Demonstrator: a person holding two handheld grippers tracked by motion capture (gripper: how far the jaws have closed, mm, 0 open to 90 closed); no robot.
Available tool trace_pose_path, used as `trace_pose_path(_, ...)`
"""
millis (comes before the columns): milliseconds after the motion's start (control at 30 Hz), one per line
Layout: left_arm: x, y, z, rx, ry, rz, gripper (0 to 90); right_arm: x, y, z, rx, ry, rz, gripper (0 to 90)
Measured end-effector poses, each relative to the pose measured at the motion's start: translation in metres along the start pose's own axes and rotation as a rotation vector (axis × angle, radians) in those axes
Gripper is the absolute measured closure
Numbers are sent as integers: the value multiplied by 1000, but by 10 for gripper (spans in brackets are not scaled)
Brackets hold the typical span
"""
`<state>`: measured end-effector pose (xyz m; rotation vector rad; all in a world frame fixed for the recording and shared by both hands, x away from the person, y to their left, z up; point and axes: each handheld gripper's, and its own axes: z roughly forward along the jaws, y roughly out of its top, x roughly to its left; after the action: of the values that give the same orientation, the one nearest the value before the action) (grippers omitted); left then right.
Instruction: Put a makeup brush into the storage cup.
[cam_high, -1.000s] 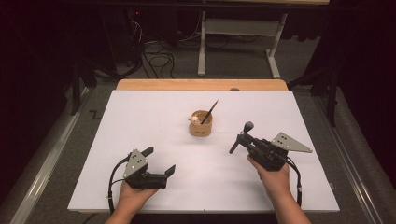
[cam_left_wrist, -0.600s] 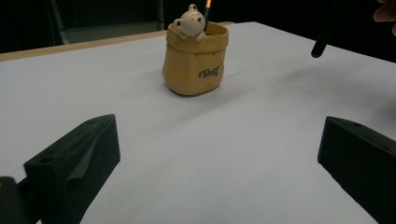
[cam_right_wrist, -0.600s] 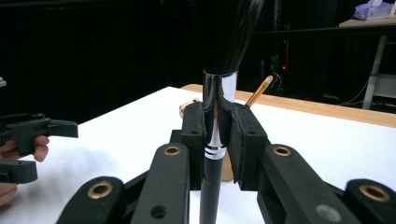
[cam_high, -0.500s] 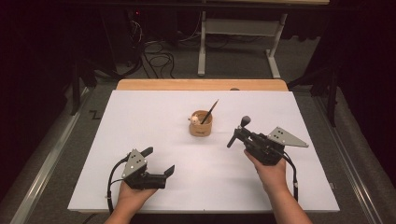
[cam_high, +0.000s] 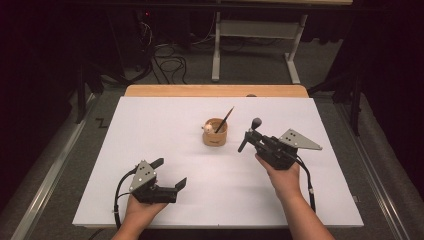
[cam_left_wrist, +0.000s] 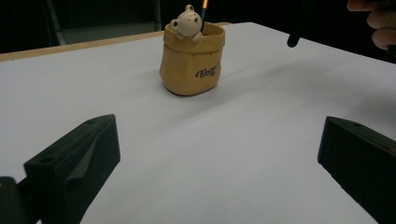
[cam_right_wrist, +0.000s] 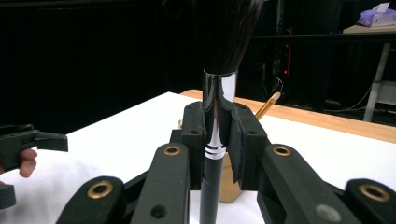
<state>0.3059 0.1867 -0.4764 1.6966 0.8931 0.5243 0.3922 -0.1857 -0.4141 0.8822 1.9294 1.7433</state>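
A tan pouch-shaped holder (cam_high: 215, 134) with a small bear on its rim stands mid-table, and a thin orange-tipped brush (cam_high: 225, 120) leans in it. My right gripper (cam_high: 250, 138) is shut on a black make-up brush (cam_high: 256, 123) just right of the holder. In the right gripper view the pads clamp its chrome ferrule (cam_right_wrist: 217, 100), with the dark bristles above. My left gripper (cam_high: 170, 173) rests near the front left with its jaws wide apart and nothing between them. From the left gripper view the holder (cam_left_wrist: 192, 60) stands ahead of my left gripper (cam_left_wrist: 217, 158).
The white table top (cam_high: 150, 130) has a wooden strip (cam_high: 215, 90) along its far edge. A table frame and cables stand on the dark floor beyond. In the right gripper view, the left gripper (cam_right_wrist: 28, 140) sits low at the left.
My right gripper has carried the make-up brush left and away from me, closer to the holder. The left gripper has stayed put.
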Motion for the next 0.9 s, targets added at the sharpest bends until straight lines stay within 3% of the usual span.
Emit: trace_pose_path(900,-1,0,-2,-2,-11,0,2,-3,13,38,1,2,-13,790)
